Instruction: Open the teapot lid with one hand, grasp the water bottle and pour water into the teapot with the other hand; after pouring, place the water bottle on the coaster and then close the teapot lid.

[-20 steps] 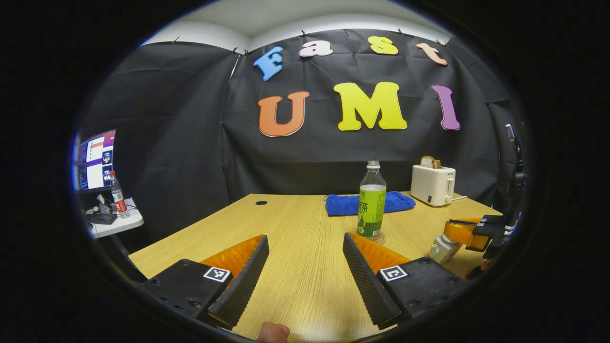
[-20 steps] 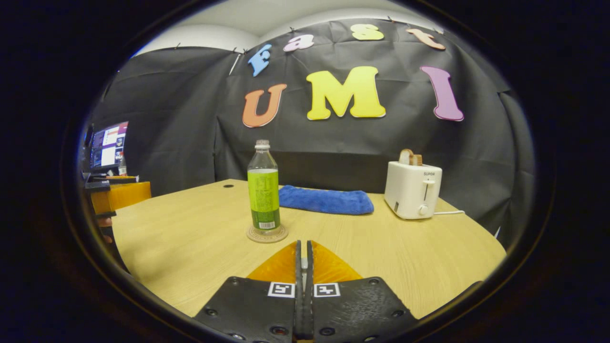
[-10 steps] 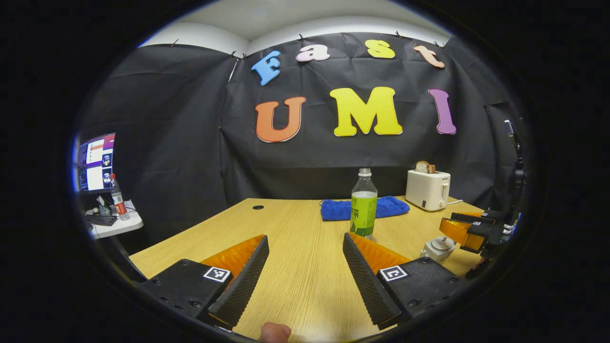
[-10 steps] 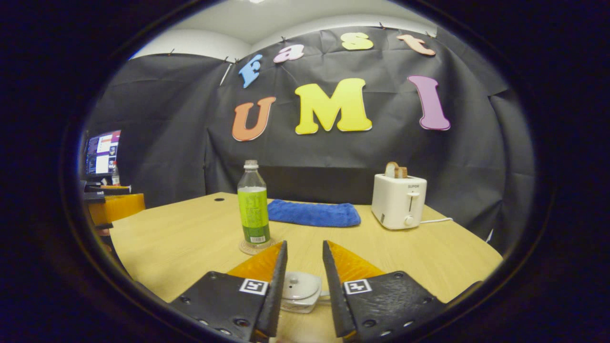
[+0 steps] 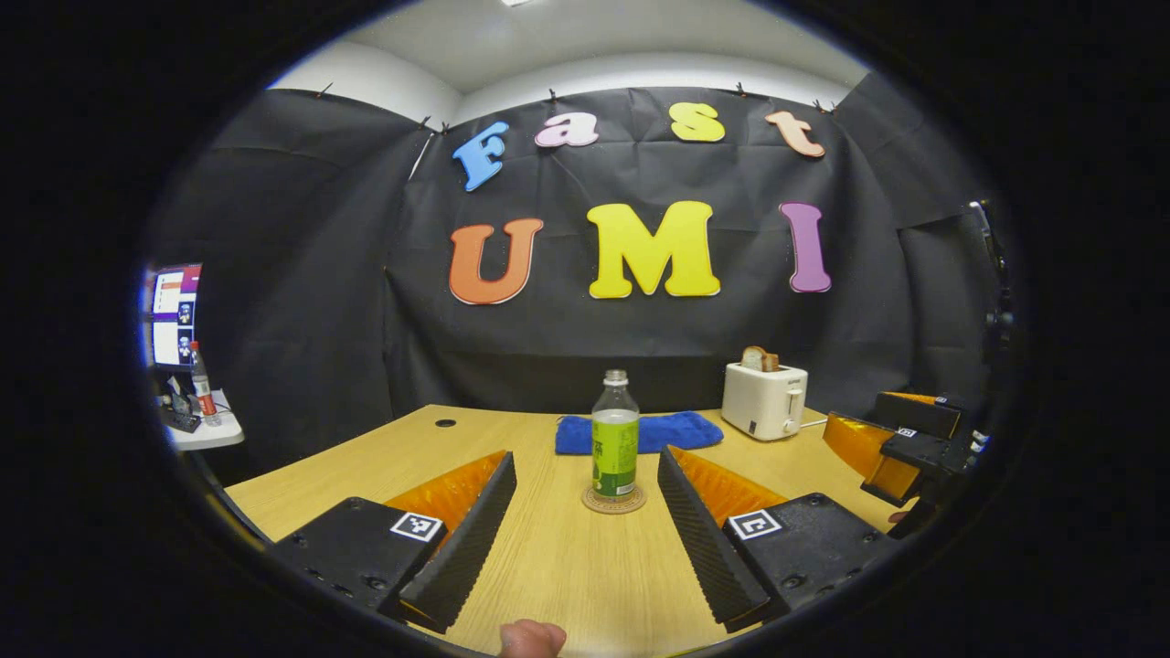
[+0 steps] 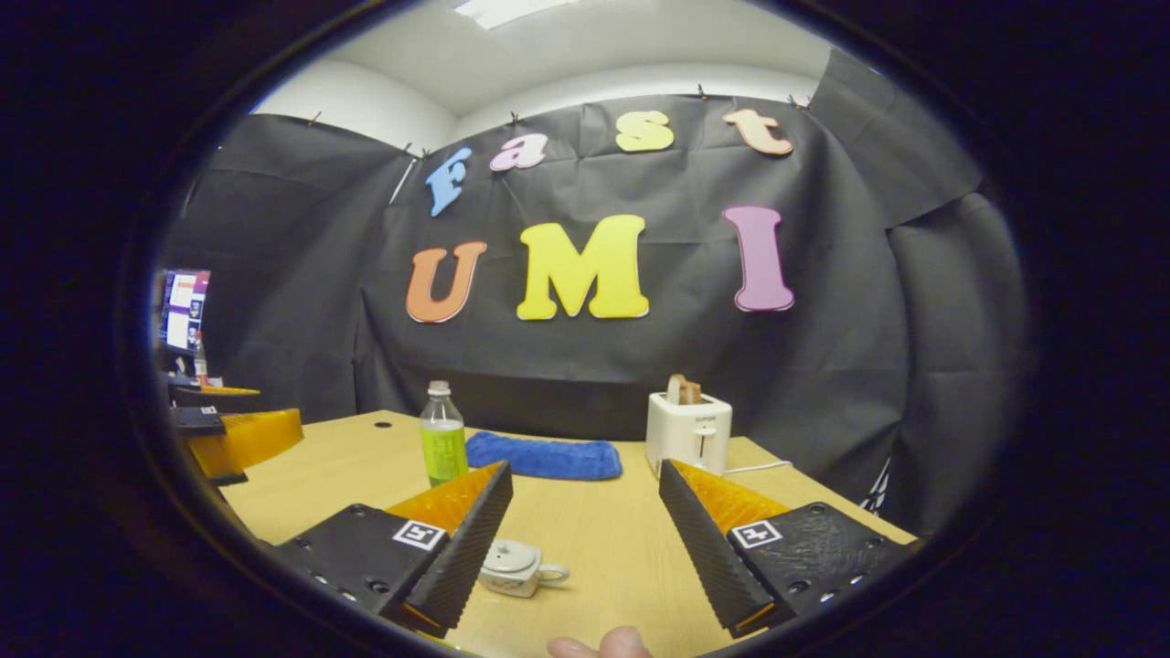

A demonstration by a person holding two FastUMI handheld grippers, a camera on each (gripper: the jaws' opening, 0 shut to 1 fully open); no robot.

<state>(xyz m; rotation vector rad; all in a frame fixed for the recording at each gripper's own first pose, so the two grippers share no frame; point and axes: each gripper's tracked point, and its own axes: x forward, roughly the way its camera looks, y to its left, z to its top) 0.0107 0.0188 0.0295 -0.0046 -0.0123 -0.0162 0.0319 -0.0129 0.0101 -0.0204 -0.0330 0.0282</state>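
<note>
By the look of things the task is at its end or very close to it. The water bottle (image 5: 614, 454) stands upright on the coaster (image 5: 613, 500), straight ahead of the left gripper (image 5: 585, 530) and between the lines of its two fingers, with bare table between them and it. That gripper's fingers are spread wide and hold nothing. In the right gripper view the teapot (image 6: 514, 567) sits on the table (image 6: 594, 548) just ahead of the right gripper (image 6: 585, 539), nearer its left finger, with its lid (image 6: 508, 552) seated on top. The right gripper is also spread wide and empty, touching neither pot nor lid. Whether water is inside the pot cannot be told. Judging from this, pouring, setting down and closing are done; nothing visible is left.
</note>
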